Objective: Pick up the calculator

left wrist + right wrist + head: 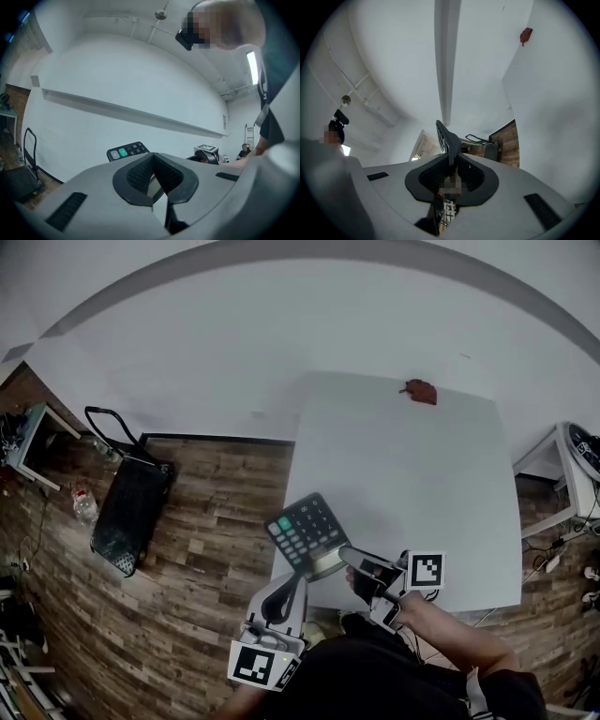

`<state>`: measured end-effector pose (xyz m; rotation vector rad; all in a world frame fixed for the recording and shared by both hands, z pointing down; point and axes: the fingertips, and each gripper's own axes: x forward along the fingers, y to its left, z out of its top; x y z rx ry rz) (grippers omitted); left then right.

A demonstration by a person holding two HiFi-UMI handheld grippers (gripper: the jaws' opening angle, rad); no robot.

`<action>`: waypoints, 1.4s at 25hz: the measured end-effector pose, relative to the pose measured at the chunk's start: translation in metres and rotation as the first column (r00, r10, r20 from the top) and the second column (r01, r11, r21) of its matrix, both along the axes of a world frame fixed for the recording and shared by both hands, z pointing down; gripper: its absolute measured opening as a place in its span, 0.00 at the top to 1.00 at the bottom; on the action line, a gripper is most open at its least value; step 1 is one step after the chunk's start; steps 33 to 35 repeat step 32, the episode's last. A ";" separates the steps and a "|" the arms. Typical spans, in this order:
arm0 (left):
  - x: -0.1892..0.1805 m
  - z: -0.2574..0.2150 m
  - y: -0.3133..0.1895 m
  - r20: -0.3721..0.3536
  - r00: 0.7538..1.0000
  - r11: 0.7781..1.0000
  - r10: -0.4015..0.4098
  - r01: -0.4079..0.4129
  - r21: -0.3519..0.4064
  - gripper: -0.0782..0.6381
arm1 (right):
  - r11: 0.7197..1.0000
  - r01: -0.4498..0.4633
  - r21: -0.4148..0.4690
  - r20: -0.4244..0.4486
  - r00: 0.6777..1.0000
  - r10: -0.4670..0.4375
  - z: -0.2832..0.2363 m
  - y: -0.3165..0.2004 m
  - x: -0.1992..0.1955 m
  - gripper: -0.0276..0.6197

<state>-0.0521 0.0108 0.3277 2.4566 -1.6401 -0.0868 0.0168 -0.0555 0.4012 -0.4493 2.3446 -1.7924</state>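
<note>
The black calculator (305,529), with a green key and a grey display end, hangs in the air over the near left corner of the white table (412,474). My right gripper (349,559) is shut on its display end. In the right gripper view the calculator (446,136) stands edge-on between the pads of the right gripper (451,173). My left gripper (298,579) comes up from below and is shut on the calculator's near edge. The left gripper view has the keys (127,151) just past the closed left gripper (157,185).
A small red thing (419,391) lies at the table's far edge. A black hand cart (131,502) lies on the wooden floor to the left. Shelving stands at the far left (28,442) and a white stand at the right (562,474).
</note>
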 end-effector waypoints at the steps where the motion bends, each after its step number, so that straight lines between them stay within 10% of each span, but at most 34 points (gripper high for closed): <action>1: -0.001 -0.005 0.001 -0.011 1.000 1.000 -0.001 0.001 0.008 0.88 | 1.000 -0.002 0.007 0.008 1.000 0.002 -0.007 0.002 0.000 0.86; 35: -0.016 -0.047 0.007 -0.043 0.999 0.994 0.003 0.002 0.109 0.88 | 0.994 -0.055 0.097 0.082 0.996 0.047 -0.067 0.018 0.009 0.86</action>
